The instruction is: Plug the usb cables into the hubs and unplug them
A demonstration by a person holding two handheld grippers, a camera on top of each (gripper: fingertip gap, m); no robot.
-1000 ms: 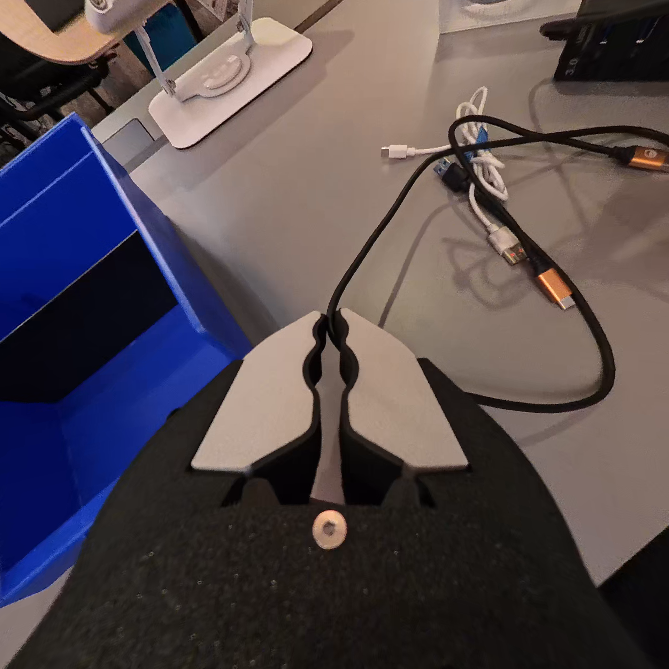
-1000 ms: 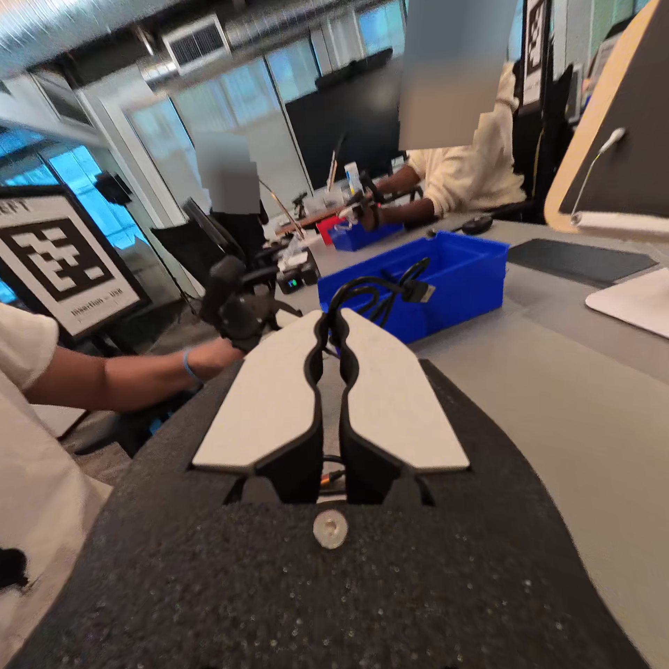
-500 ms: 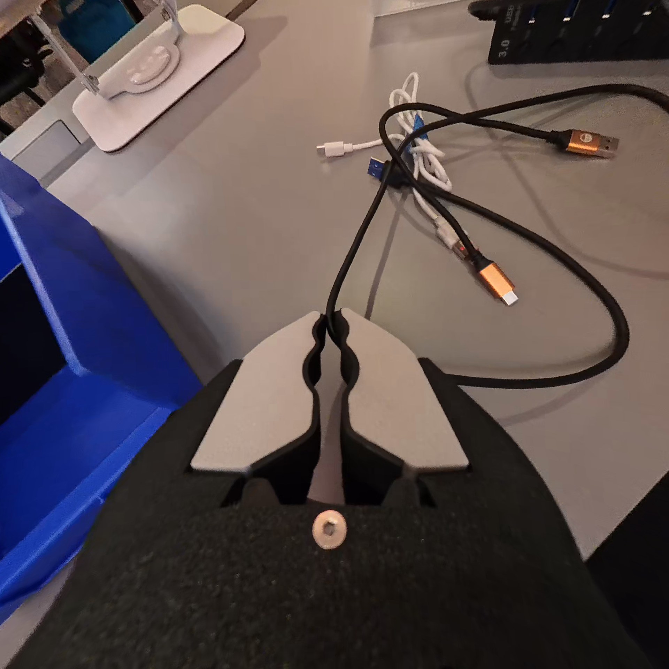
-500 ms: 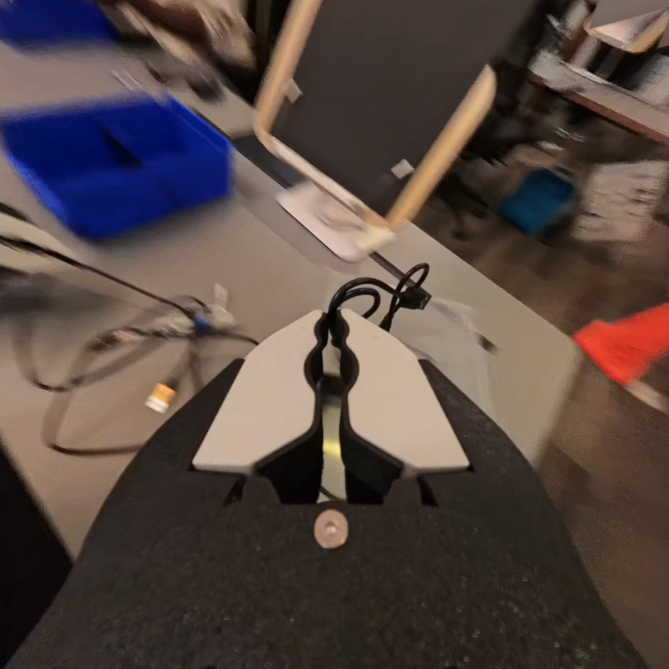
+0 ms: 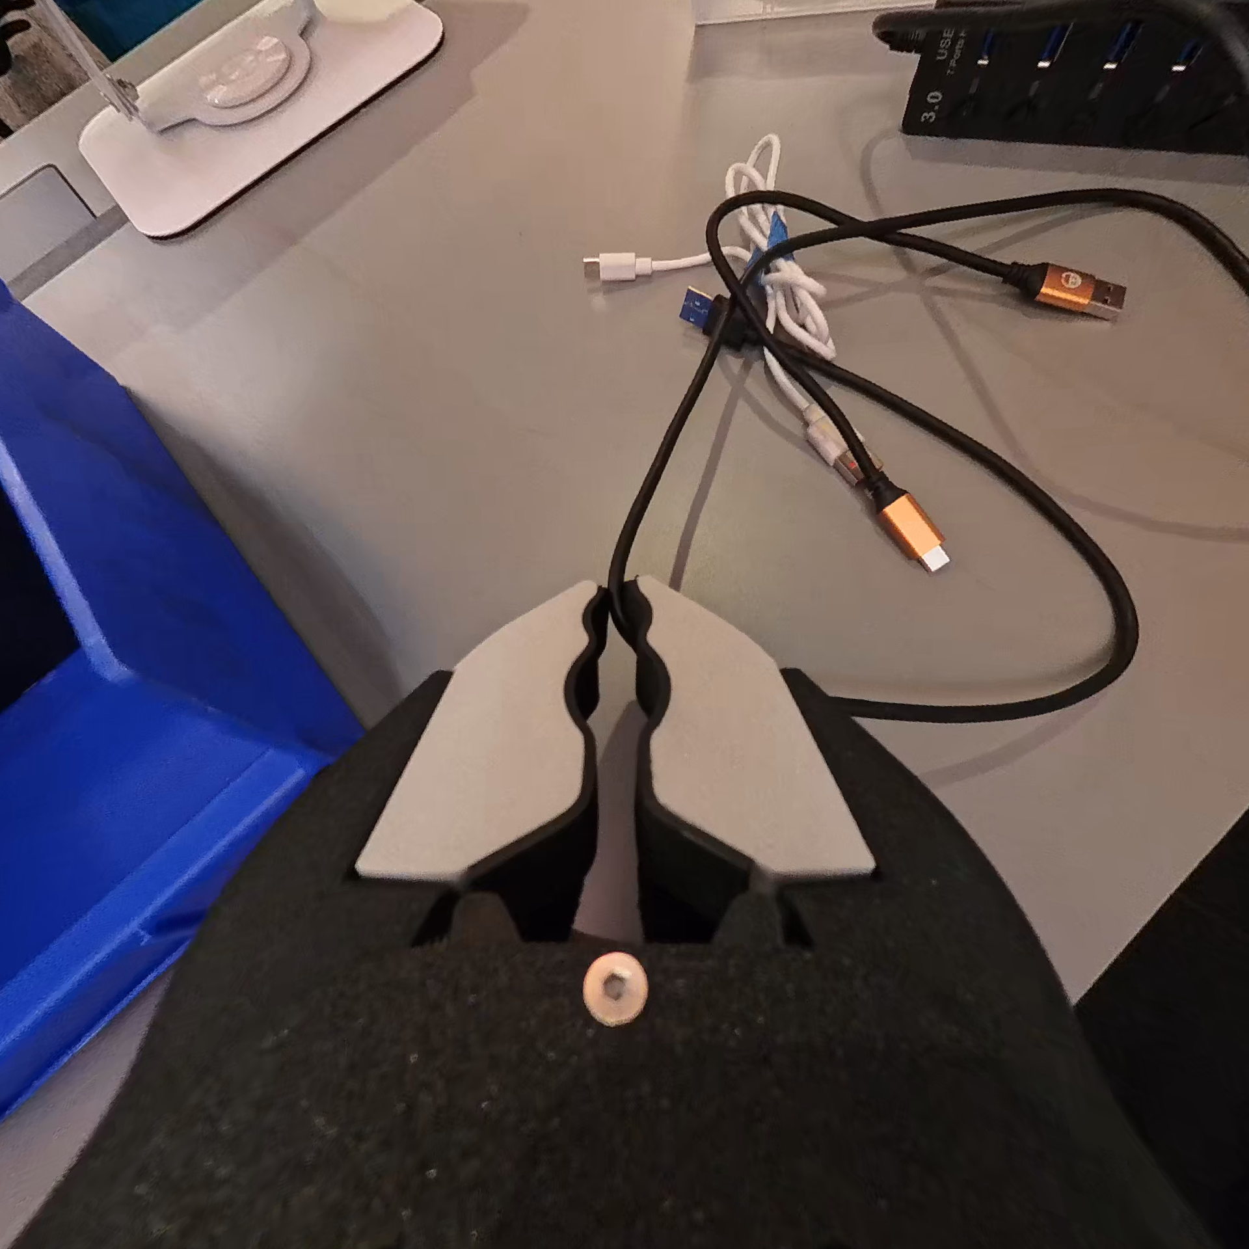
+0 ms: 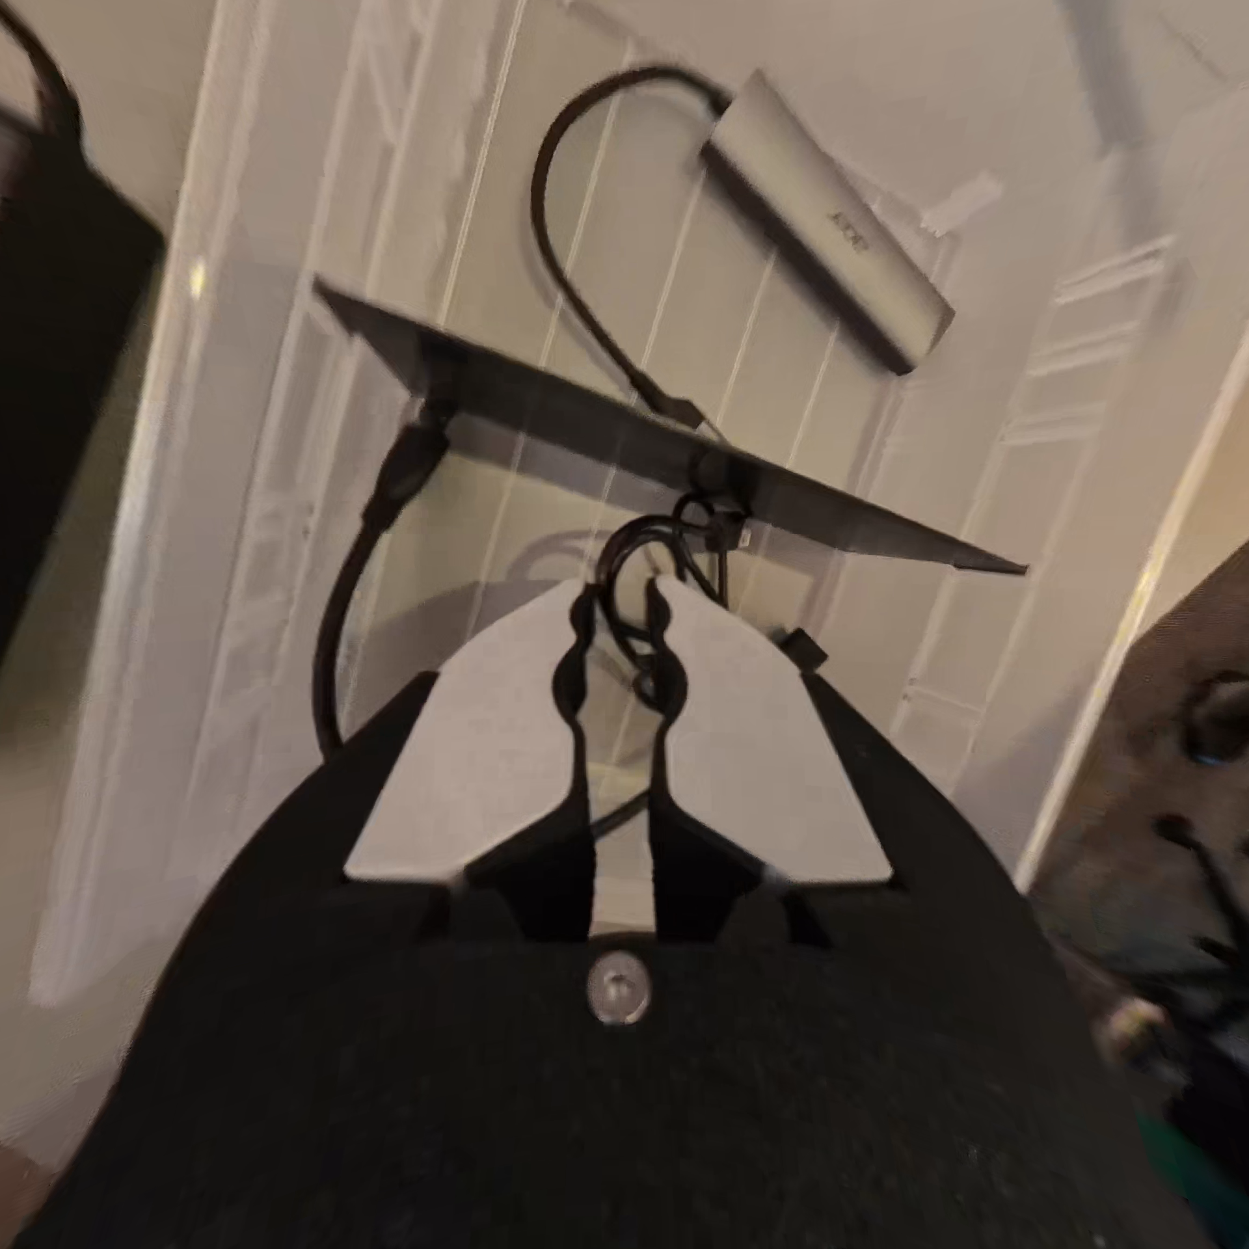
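Note:
In the left wrist view my left gripper (image 5: 616, 596) is shut on a thin black cable (image 5: 666, 453) that leads to a blue-tipped USB plug (image 5: 703, 311) on the grey table. A braided black cable lies beside it, with an orange USB-A plug (image 5: 1074, 294) and an orange USB-C plug (image 5: 912, 524). A black hub (image 5: 1081, 88) stands at the top right. In the blurred right wrist view my right gripper (image 6: 620, 591) has its jaws slightly apart, with a coiled black cable (image 6: 632, 541) between the tips. A silver hub (image 6: 831, 223) lies beyond it.
A blue bin (image 5: 135, 608) stands at the left and a white stand base (image 5: 257, 115) at the top left. A bundled white cable (image 5: 784, 284) lies among the black ones. In the right wrist view a dark flat slab (image 6: 676, 446) with a thick cable (image 6: 338, 608) plugged in sits over a clear ribbed container (image 6: 405, 169).
My left gripper has moved right, away from the blue bin, still holding the thin cable. My right gripper has swung from the room to over the clear container, and its jaws have parted a little.

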